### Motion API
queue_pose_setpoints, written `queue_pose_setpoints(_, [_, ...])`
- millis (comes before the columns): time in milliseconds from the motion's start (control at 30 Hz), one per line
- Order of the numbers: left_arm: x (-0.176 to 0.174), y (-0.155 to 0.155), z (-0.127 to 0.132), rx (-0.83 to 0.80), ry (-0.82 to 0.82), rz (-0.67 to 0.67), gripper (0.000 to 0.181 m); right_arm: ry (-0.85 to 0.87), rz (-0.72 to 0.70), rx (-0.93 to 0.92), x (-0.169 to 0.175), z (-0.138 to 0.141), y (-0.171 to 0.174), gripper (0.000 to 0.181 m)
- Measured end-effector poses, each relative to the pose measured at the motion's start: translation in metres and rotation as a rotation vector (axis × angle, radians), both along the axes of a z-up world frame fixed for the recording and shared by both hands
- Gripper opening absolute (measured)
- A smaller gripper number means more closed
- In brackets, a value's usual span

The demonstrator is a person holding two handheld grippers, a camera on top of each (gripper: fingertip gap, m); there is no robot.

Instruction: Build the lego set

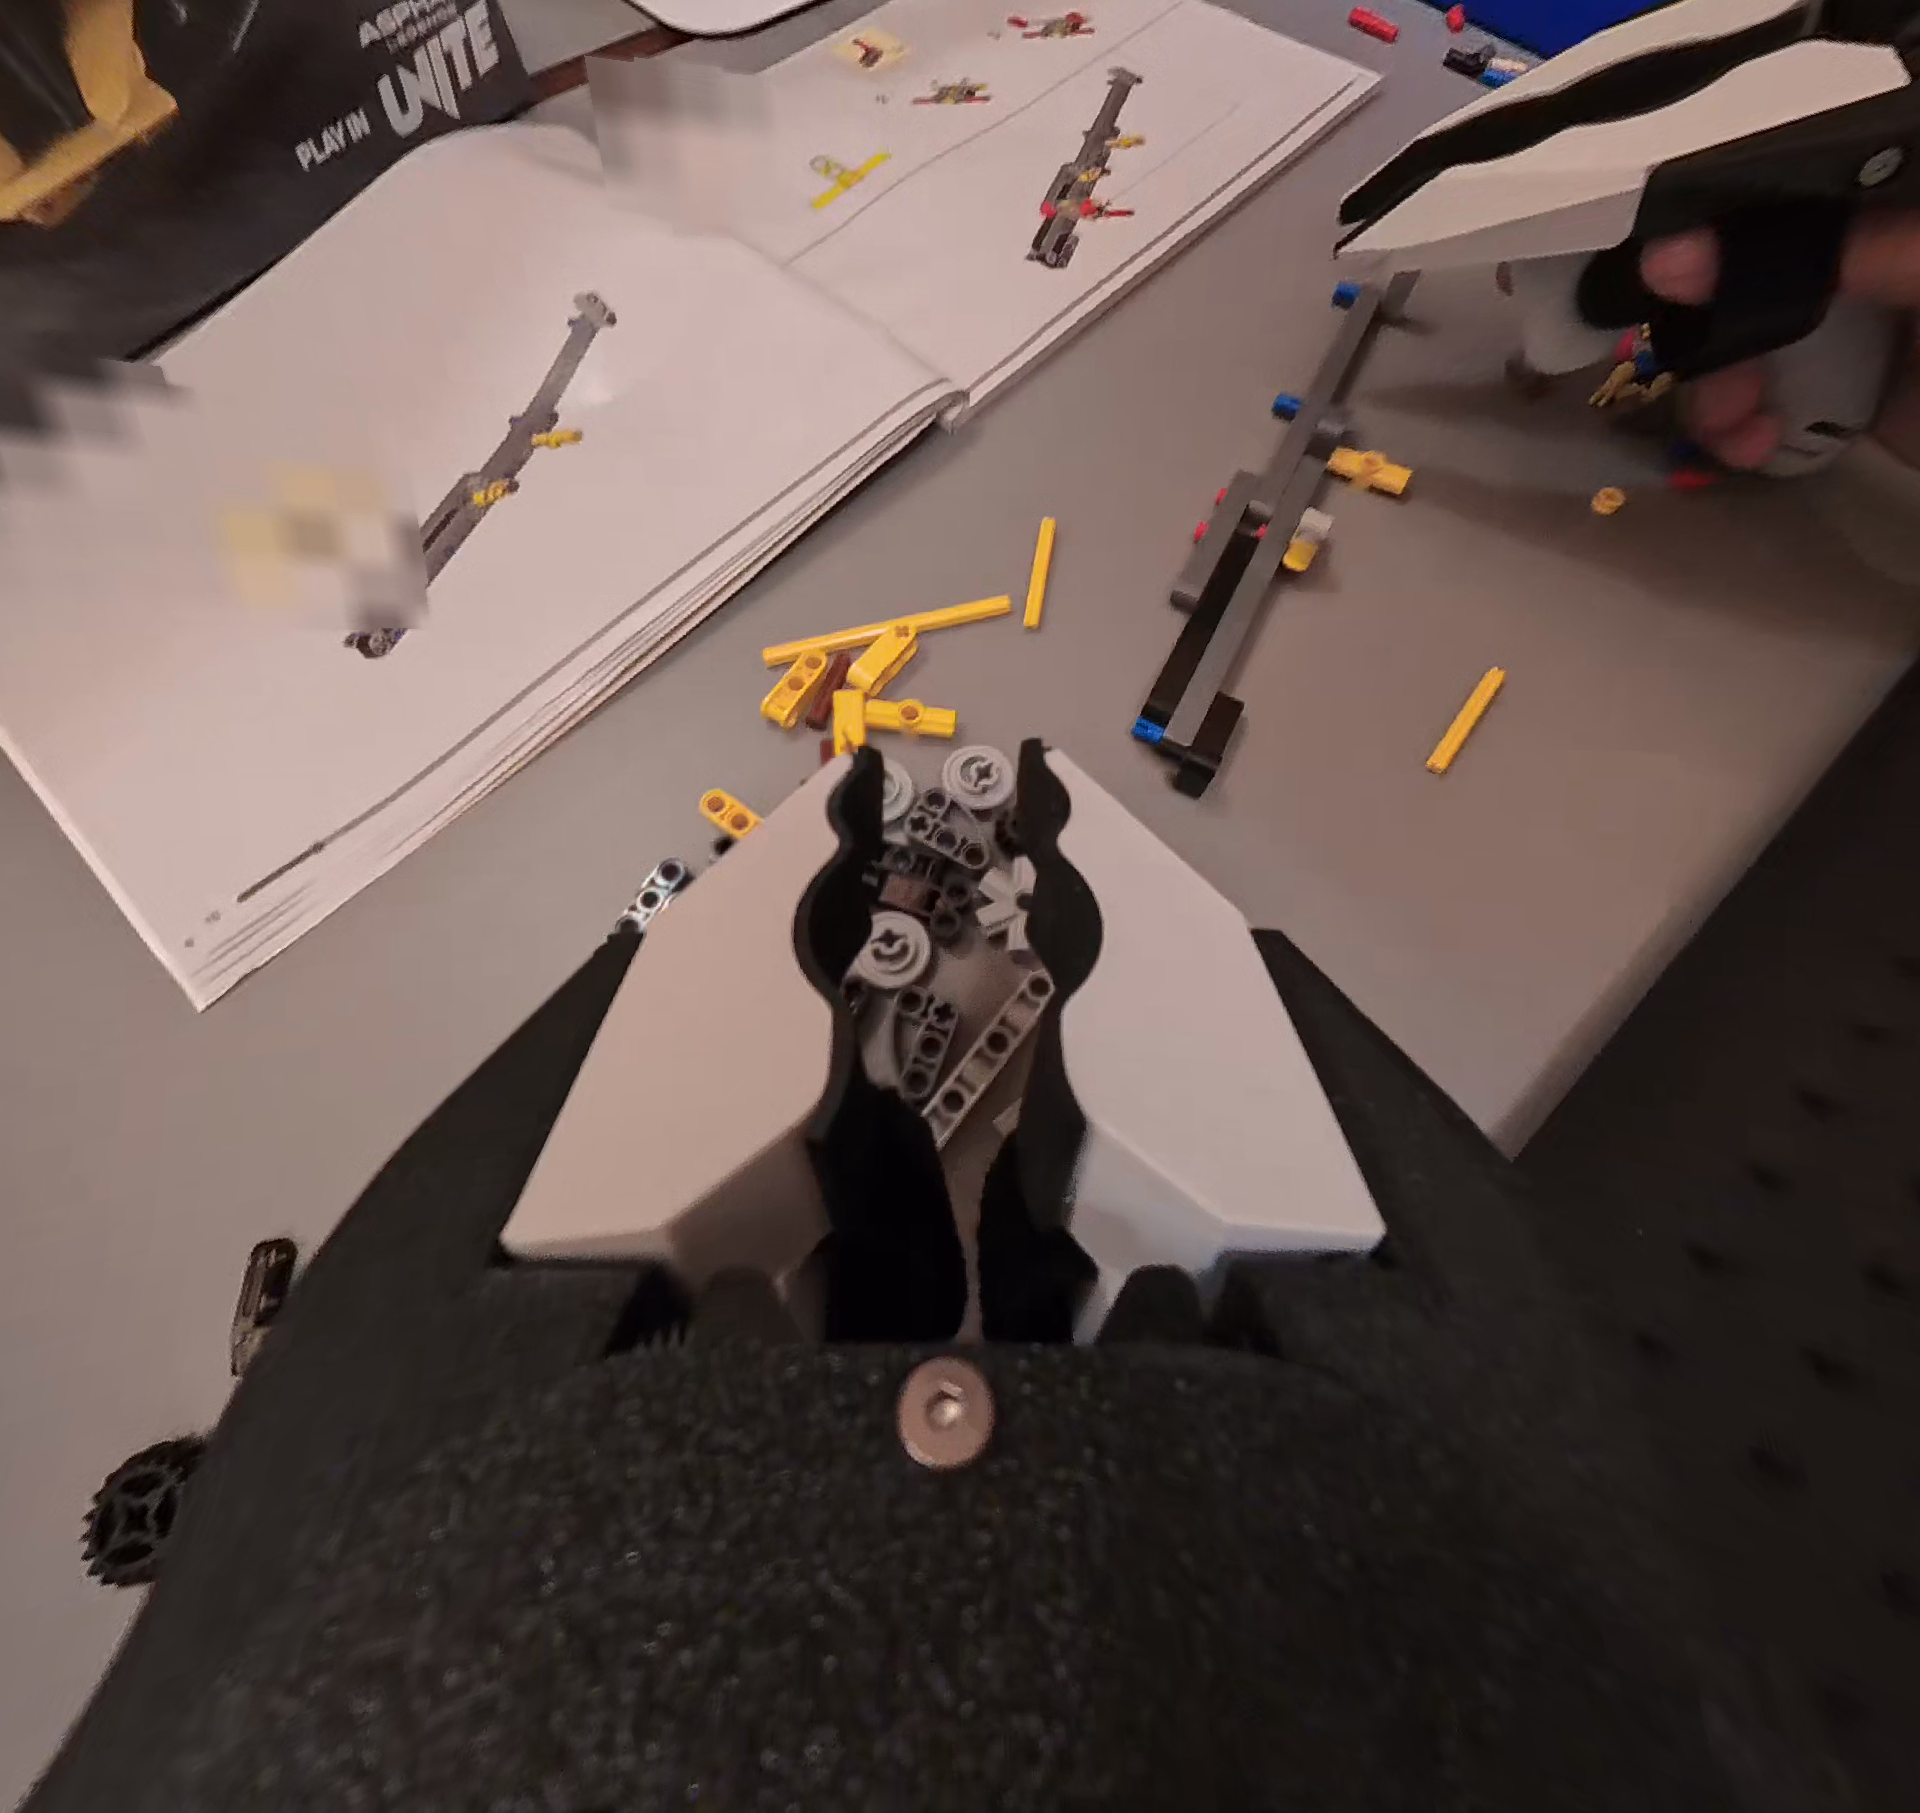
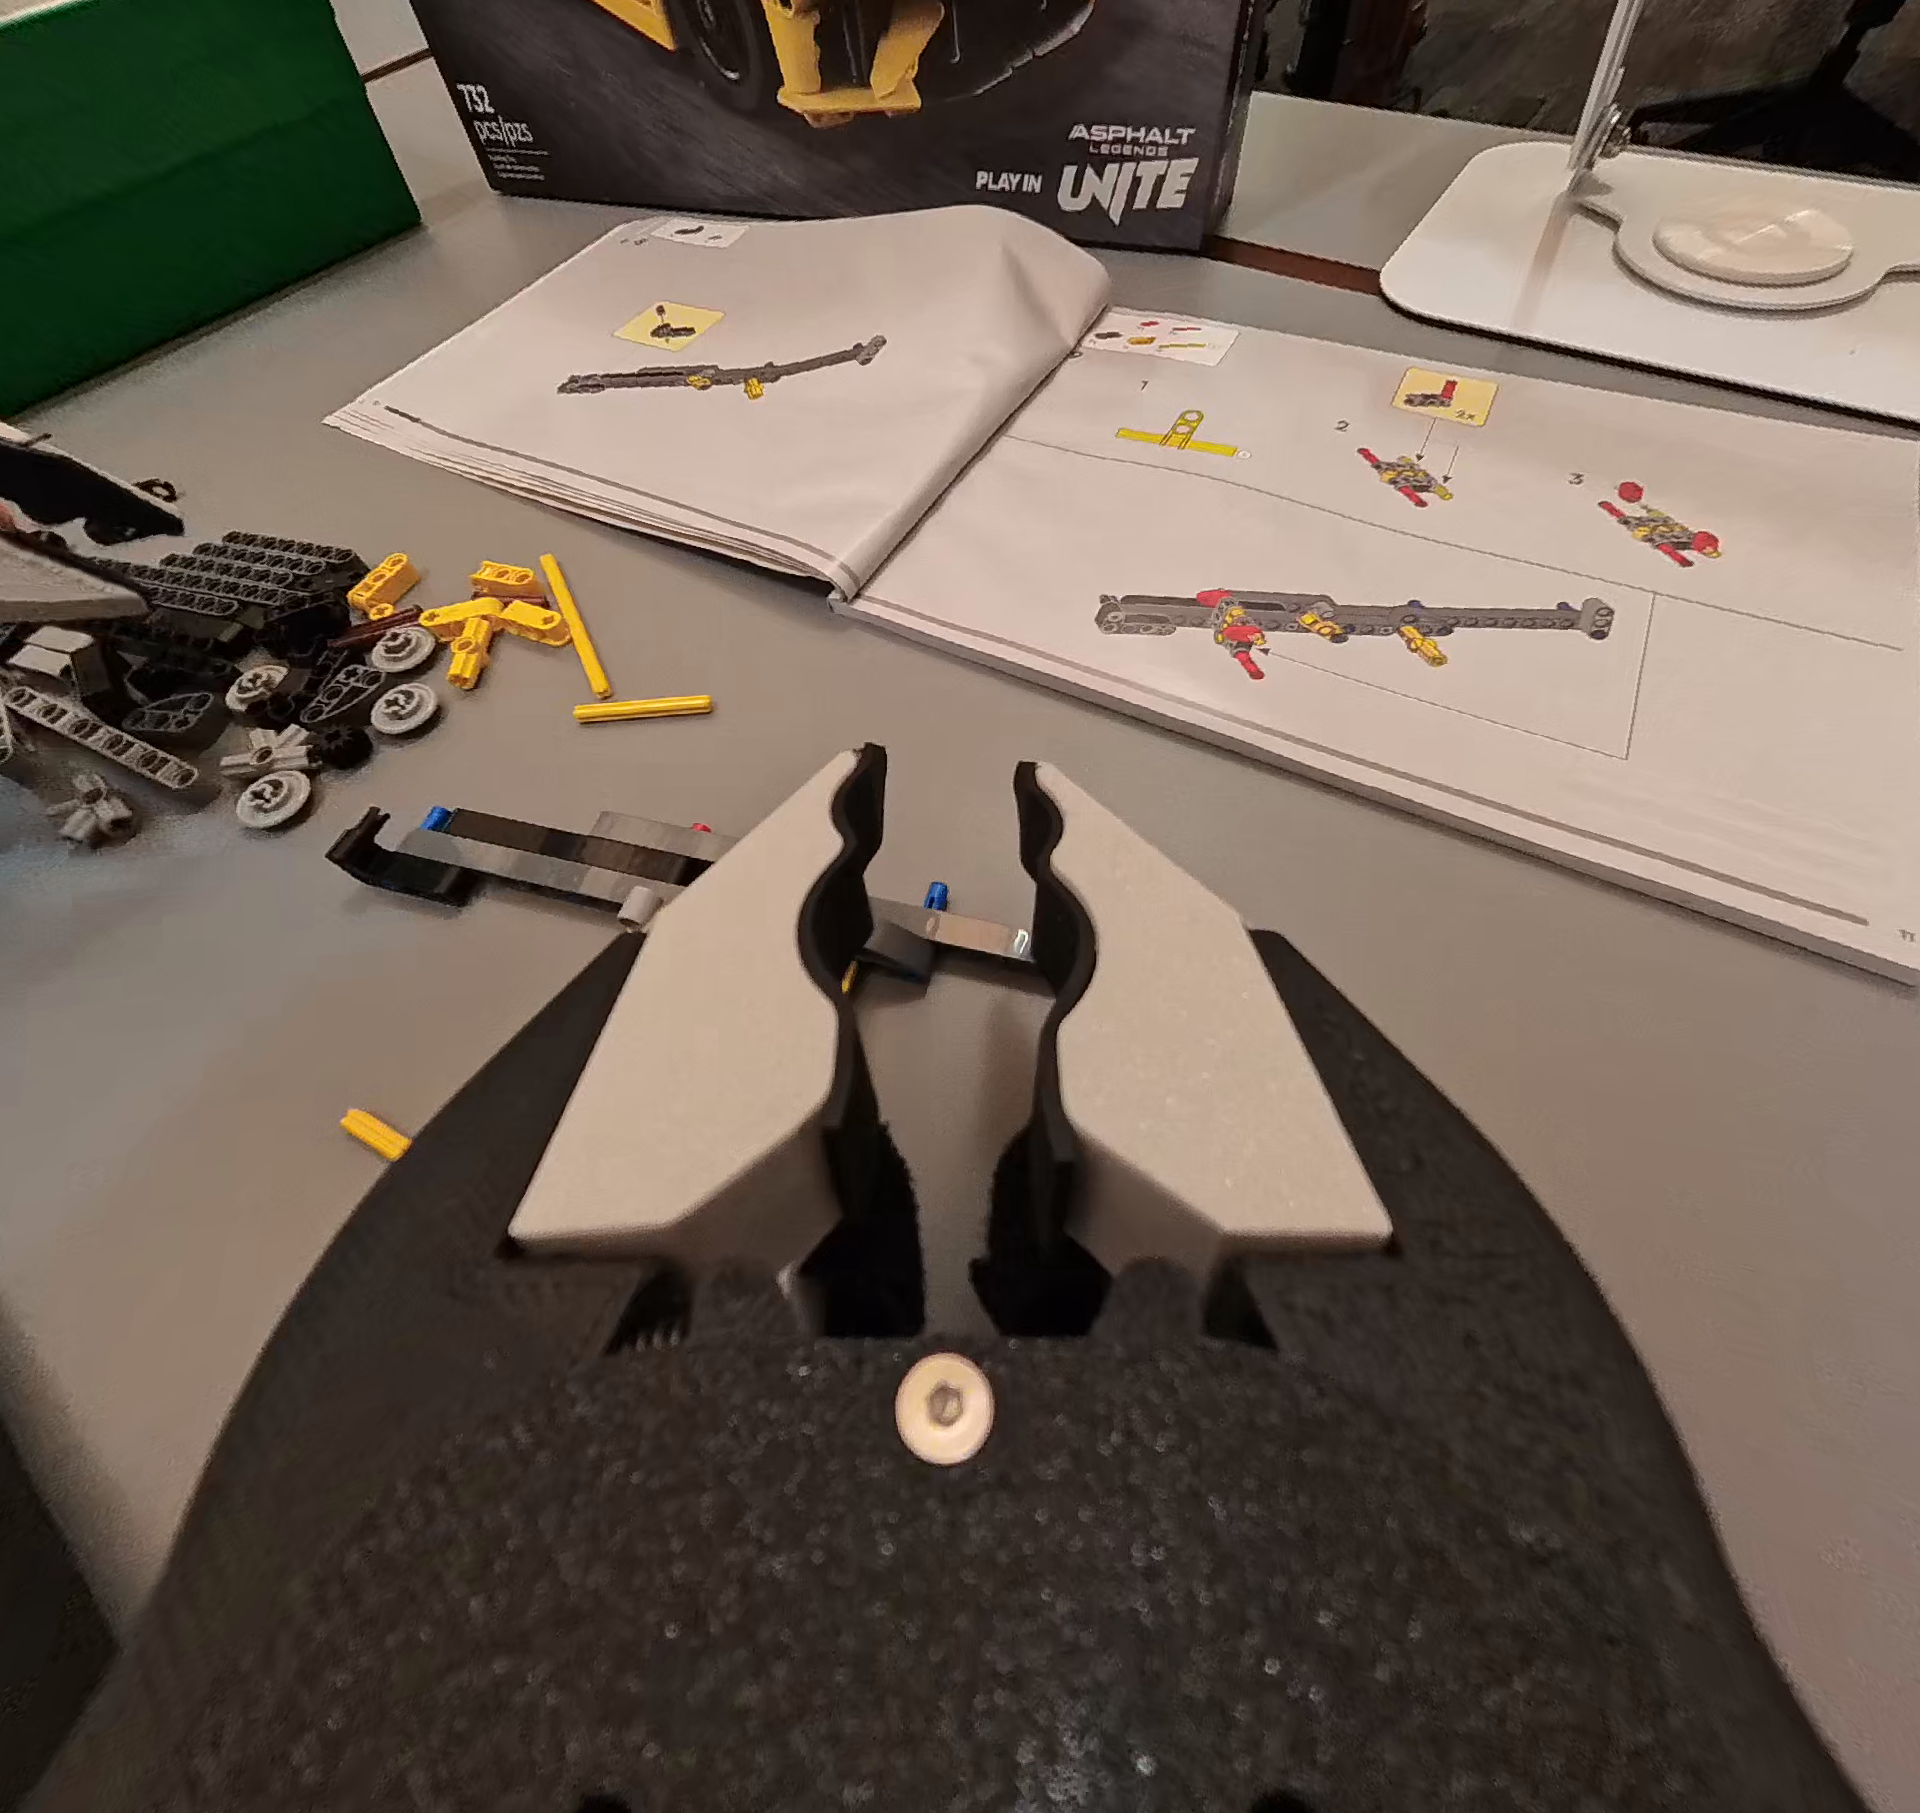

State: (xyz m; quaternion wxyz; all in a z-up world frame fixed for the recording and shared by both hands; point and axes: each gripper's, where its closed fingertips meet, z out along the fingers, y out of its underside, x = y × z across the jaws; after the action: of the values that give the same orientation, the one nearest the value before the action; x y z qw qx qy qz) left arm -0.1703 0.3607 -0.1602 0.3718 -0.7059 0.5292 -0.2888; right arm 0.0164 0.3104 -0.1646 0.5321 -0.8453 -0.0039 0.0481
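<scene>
A long grey and black beam assembly (image 1: 1268,516) with blue, red and yellow pins lies on the grey table (image 1: 1039,932); in the right wrist view it (image 2: 540,844) runs behind my right fingers. My left gripper (image 1: 948,755) is open and empty, low over a pile of grey gears and beams (image 1: 945,890). Yellow connectors and axles (image 1: 873,667) lie just beyond its tips. My right gripper (image 2: 948,761) is open and empty, just above the far end of the assembly; it also shows in the left wrist view (image 1: 1351,225).
The open instruction booklet (image 2: 1247,537) lies behind the parts, with the set's box (image 2: 831,49) behind it. A green box (image 2: 156,153) stands far left, a white stand base (image 2: 1662,257) far right. Loose yellow axles (image 1: 1465,721) lie near the table edge. Black parts (image 2: 249,579) lie heaped by the grey ones. One gripper's finger ends stand about 20 cm off the other's.
</scene>
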Motion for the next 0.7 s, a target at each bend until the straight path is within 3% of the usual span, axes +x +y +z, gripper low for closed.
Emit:
queue_pose_setpoints(133, [0.001,0.009,-0.007,-0.017,0.052,-0.024,0.023,-0.004,-0.004,-0.006,0.001,-0.001,0.000,0.025])
queue_pose_setpoints(300, [0.014,0.037,-0.017,0.080,0.179,-0.102,0.020,-0.028,-0.004,-0.032,0.003,-0.006,0.001,0.025])
queue_pose_setpoints(467, [0.023,0.063,-0.037,0.112,0.382,-0.341,0.017,-0.032,0.007,-0.030,0.001,-0.005,0.003,0.025])
queue_pose_setpoints(567, [0.025,0.060,-0.042,0.107,0.431,-0.509,0.015,-0.029,0.017,-0.026,-0.001,-0.004,0.004,0.025])
queue_pose_setpoints(700, [0.024,0.060,-0.050,0.099,0.484,-0.613,0.013,-0.042,0.019,-0.035,0.000,-0.005,0.005,0.025])
